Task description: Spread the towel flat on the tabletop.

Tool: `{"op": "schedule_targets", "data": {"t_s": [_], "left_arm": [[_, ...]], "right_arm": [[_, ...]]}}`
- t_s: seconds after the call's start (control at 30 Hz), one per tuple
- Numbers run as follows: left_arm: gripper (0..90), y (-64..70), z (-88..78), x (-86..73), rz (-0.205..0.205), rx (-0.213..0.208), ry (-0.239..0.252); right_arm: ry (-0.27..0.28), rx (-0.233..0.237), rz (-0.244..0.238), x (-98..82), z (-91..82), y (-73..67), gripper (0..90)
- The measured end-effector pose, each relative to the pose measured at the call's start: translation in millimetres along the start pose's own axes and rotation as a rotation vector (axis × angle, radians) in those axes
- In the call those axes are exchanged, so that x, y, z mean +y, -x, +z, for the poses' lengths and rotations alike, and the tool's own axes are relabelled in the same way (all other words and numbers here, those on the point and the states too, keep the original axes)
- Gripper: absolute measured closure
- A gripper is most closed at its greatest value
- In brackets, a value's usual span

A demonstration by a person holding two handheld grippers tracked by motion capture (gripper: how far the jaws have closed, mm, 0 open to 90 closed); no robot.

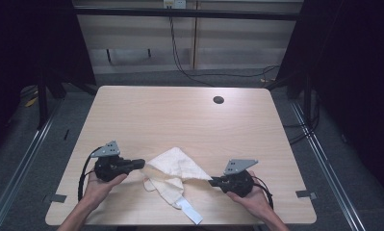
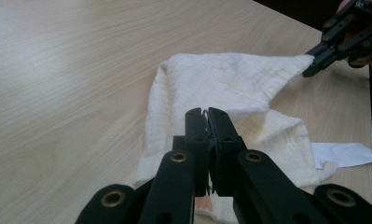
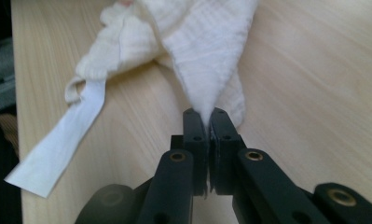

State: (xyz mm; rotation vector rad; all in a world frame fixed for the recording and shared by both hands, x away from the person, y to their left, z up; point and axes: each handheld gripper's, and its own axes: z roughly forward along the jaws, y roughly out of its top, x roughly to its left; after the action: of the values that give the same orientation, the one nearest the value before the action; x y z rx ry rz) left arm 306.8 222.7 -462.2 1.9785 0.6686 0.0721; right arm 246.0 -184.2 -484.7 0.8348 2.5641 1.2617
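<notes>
Pinching opposite corners, my left claw (image 1: 140, 163) and right claw (image 1: 212, 181) each grasp the white cloth (image 1: 172, 173), stretched lengthwise between them.

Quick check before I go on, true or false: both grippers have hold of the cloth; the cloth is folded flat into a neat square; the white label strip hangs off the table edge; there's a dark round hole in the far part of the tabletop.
1. Both grippers grip the cream cloth. True: the left gripper and the right gripper are each shut on a corner of it.
2. The cloth is folded flat into a neat square. False: it lies rumpled and bunched between the grippers.
3. The white label strip hangs off the table edge. False: it lies on the tabletop near the front edge.
4. A dark round hole sits in the far part of the tabletop. True.
</notes>
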Motion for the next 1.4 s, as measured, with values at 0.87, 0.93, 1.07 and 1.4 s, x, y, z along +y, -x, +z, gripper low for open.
{"op": "schedule_targets", "data": {"t_s": [0.87, 0.93, 1.07, 1.4], "left_arm": [[88.0, 11.5, -15.8, 28.5, 0.051, -0.036, 0.055], [88.0, 13.3, -17.1, 31.9, 0.052, -0.027, 0.068], [88.0, 21.0, -17.0, 38.5, 0.071, -0.035, 0.078], [88.0, 15.0, -32.1, 64.2, 0.055, 0.000, 0.156]], "right_arm": [[0.213, 0.082, 0.075, 59.1, -53.7, 27.6, 87.7], [0.218, 0.070, 0.076, 65.4, -58.6, 29.8, 87.7], [0.239, 0.056, 0.068, 76.9, -68.5, 31.8, 87.9], [0.305, 0.040, 0.087, 94.2, -84.0, 41.4, 88.0]]}}
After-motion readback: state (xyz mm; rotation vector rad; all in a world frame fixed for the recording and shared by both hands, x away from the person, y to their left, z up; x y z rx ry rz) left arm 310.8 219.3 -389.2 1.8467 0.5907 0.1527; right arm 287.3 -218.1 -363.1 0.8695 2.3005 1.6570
